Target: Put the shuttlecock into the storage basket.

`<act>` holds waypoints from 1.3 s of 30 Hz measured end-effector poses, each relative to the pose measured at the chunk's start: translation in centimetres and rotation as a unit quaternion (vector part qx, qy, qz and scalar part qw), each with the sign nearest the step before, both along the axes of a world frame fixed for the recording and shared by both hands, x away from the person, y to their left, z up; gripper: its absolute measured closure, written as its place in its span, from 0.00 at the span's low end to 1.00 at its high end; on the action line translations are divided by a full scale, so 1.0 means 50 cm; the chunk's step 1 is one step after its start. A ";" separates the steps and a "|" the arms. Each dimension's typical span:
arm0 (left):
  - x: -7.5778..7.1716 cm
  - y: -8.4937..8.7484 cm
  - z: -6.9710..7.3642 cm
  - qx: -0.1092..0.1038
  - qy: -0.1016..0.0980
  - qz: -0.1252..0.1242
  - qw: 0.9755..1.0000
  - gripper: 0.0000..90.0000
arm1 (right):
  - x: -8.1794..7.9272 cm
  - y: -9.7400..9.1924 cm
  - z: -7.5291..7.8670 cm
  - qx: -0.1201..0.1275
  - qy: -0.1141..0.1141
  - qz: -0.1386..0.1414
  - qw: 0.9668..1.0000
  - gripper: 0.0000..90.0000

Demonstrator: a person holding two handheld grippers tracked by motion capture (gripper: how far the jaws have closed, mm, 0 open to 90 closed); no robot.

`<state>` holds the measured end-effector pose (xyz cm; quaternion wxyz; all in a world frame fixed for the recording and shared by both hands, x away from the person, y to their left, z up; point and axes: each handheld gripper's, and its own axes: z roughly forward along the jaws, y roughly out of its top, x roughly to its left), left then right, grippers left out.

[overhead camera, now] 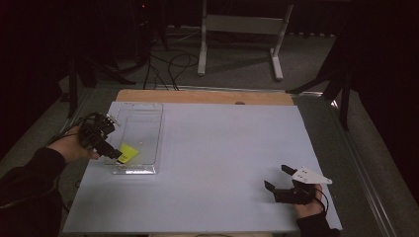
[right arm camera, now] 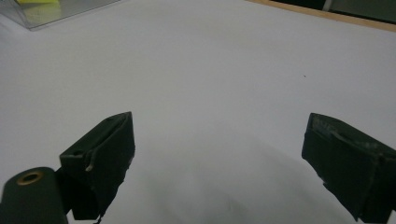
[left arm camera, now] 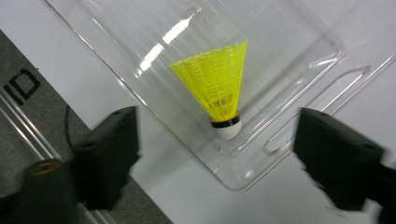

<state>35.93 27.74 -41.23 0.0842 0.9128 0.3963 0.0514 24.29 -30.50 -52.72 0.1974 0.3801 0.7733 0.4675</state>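
Left hand-held gripper point(left arm camera: 217, 154) gapes wide above yellow shuttlecock point(left arm camera: 219, 88) lying in clear tray point(left arm camera: 299, 60).

The clear tray point(right arm camera: 56, 11) — top-left in the right gripper view — is cut off by the edge.

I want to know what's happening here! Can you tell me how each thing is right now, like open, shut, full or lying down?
Yellow shuttlecock: lying on its side inside the tray, not gripped.
Clear plastic tray: open-topped, flat on the table, holding the shuttlecock.
Left gripper: open, over the tray's end.
Right gripper: open, holding nothing, over bare table.
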 end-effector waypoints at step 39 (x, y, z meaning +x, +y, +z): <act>0.020 -0.115 0.043 -0.106 -0.029 -0.044 0.993 0.00 | 0.000 -0.001 -0.001 0.000 0.001 -0.002 1.000 0.11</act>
